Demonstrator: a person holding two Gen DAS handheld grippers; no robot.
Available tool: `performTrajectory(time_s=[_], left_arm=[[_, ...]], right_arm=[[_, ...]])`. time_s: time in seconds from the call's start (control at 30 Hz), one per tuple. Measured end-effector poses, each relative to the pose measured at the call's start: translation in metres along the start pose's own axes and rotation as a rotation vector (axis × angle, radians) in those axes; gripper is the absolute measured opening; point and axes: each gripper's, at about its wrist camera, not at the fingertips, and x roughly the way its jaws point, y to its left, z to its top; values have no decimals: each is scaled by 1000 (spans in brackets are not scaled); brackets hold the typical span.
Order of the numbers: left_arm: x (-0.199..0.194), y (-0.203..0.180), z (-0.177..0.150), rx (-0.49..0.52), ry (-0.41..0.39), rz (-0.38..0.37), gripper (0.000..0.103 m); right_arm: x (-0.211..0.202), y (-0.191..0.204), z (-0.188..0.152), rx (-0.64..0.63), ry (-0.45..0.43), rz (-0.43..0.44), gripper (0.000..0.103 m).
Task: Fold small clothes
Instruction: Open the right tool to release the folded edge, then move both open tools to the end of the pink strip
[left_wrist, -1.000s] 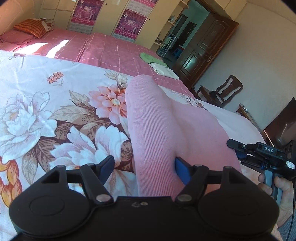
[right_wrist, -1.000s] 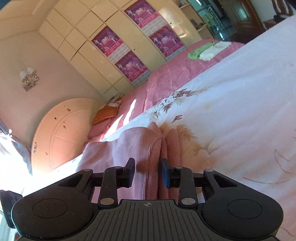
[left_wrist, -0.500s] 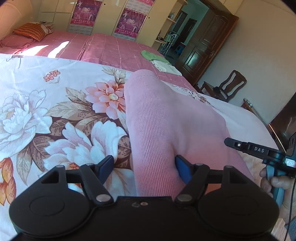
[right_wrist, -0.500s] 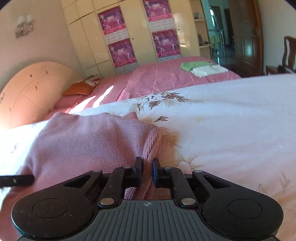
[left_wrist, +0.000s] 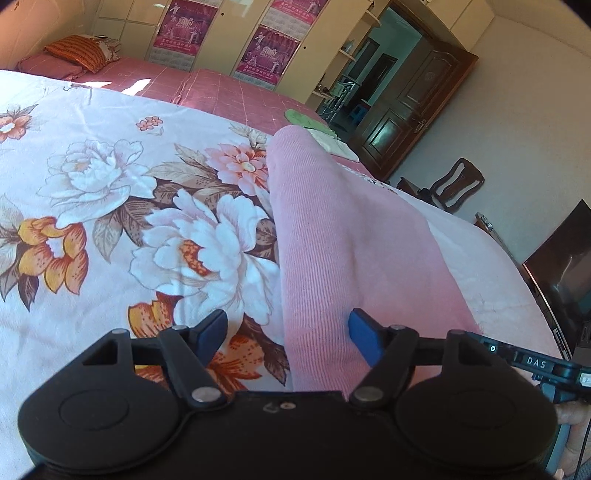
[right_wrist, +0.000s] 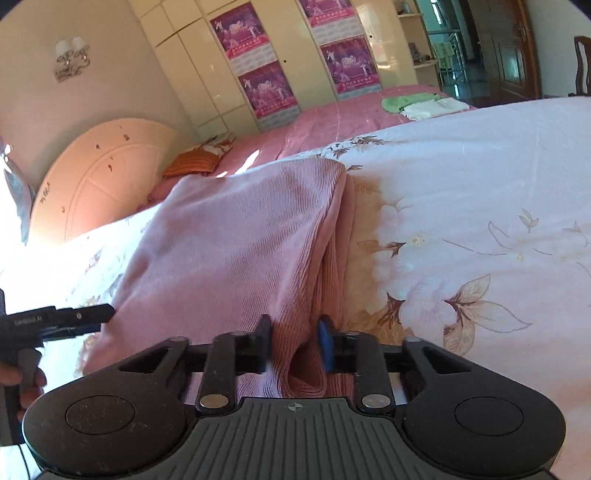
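Right gripper (right_wrist: 293, 341), jaws opening yet gripping the pink garment (right_wrist: 236, 240), has drawn 1 edge across the floral bedspread (left_wrist: 110, 192) (fold begun); left gripper (left_wrist: 288, 332) stands apart, straddling cloth.

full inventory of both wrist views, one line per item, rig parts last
pink ribbed garment: 1, pink, on the floral quilt, near end between both grippers' fingers
floral quilt: 1, white with pink and orange flowers, covers the near bed
pink bedspread: 1, pink checked, far bed
folded cloths: 2, green and white, on the pink bedspread
orange pillow: 1, orange striped, head of the far bed
posters: 4, purple, on the wardrobe doors
wooden chair: 1, dark brown, by the wall
left gripper: 1, black with blue pads, open, garment edge between the fingers
right gripper: 1, black with blue pads, jaws opening, garment fold between them
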Motion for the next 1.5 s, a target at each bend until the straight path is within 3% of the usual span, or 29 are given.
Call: performTrajectory(time_s=[0.13,0.2,0.3,0.43,0.57,0.67,0.73,0.77,0.8,1.03,1.17,1.27,1.33,1.4,1.47,1.5], left_arm=[[-2,-12,1,42,23,-42,69],[6,-22,-6,141,63,34,73],[11,-26,-16,189,70,62,76],[-5,-29,3,170,-17,36,73],[11,-27,43,106,-88,55,73],[39,-20,64,13,-69,37,72],[61,-20,69,20,-26,96,75],[75,-17,68,21,23,144,76],[82,-10,65,-3,29,132,79],[80,-18,64,56,23,160,83],[49,-32,63,71,-15,145,81],[44,-43,49,109,8,138,81],[54,-46,37,158,45,183,82],[58,-39,32,133,36,172,84],[59,-37,34,126,44,173,85],[59,-38,35,132,48,177,85]], right_arm=[[-7,-5,-4,-33,-42,-53,10],[-3,-11,-7,-16,-22,-63,10],[11,-10,-8,-17,20,-65,11],[-7,-4,7,-36,-91,-93,17],[8,1,37,-83,-139,-98,17],[40,6,56,-100,-130,-79,17],[65,8,62,-113,-89,-75,17],[83,9,61,-142,-50,-114,17],[101,4,59,-157,1,-159,17],[105,-9,55,-146,-5,-150,18],[75,-2,58,-125,-114,-178,18],[59,-2,50,-86,-138,-129,19],[64,0,42,-105,-87,-131,19],[81,2,33,-133,-8,-185,20],[84,-1,33,-99,-17,-243,59],[84,-6,35,-65,-12,-237,61]])
